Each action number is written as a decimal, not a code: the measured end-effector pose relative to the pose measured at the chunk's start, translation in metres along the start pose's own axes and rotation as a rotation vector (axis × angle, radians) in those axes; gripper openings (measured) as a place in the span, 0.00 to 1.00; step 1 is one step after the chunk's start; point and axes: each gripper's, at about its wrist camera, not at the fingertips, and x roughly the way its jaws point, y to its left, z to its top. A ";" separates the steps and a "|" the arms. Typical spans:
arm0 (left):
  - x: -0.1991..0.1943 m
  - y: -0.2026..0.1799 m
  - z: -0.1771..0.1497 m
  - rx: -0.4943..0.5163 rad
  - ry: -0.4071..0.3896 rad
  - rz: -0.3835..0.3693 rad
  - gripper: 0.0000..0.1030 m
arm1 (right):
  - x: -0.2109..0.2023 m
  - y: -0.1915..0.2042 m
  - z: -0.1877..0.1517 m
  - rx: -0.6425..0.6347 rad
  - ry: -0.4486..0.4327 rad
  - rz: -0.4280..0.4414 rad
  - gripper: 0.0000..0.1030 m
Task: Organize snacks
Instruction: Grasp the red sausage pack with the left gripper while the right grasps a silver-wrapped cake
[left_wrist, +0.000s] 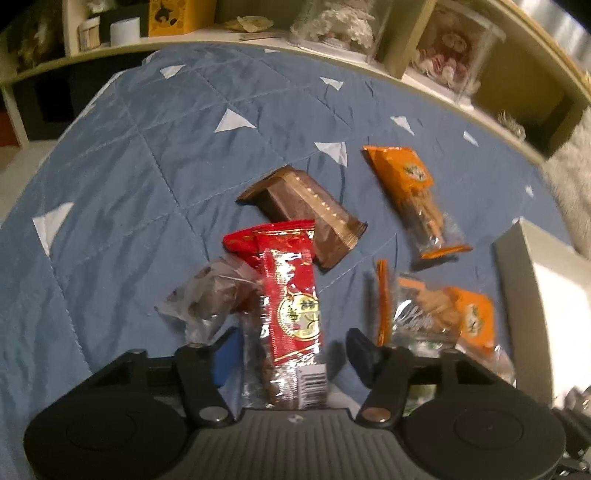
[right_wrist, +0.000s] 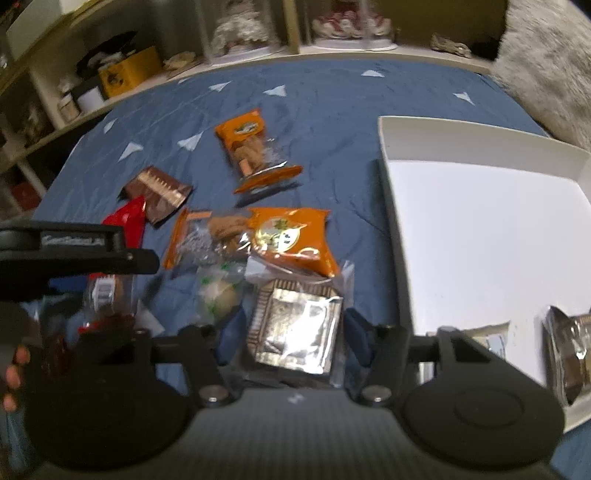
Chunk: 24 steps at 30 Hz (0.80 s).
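- Currently, your left gripper (left_wrist: 291, 354) has its fingers spread wide; a red snack packet (left_wrist: 291, 295) stands between them, its barcode end close to the gripper body. One blue finger (left_wrist: 225, 354) lies just beside the packet; whether it touches cannot be told, and the other finger stands apart from it.
- Ahead of the left gripper, a brown wrapped snack (left_wrist: 306, 214) lies on the blue quilt (left_wrist: 129, 166), its near end partly behind the top of the red packet.
- To the left of the red packet, note a clear bag of dark pieces (left_wrist: 207, 295), touching it.
- Ahead and to the right, an orange biscuit packet (left_wrist: 413, 192) lies alone; a second orange packet (left_wrist: 454, 314) lies just beside the right-hand finger.
- At the far right of the left wrist view, the corner of a white box (left_wrist: 535, 266) shows.
- Your right gripper (right_wrist: 291, 343) is also spread wide, with a silver-and-brown sachet (right_wrist: 299, 328) lying between its fingers; neither finger clearly presses it.
- Just ahead of the sachet lies the second orange packet, with a pale round snack in clear wrap (right_wrist: 218, 295) to its left.
- To the right of the right gripper, the white box holds a foil-wrapped item (right_wrist: 569, 347) at its near edge.
- At the left of the right wrist view, your left gripper shows side-on, over the red packet.
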 end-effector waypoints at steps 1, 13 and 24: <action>-0.001 -0.001 0.000 0.021 0.005 0.004 0.54 | -0.001 0.001 -0.001 -0.017 -0.003 0.001 0.60; -0.024 -0.010 -0.034 0.196 0.164 -0.062 0.48 | -0.027 0.003 -0.023 -0.164 0.083 0.162 0.58; -0.030 -0.007 -0.038 0.069 0.124 -0.024 0.52 | -0.047 0.009 -0.049 -0.192 0.166 0.170 0.71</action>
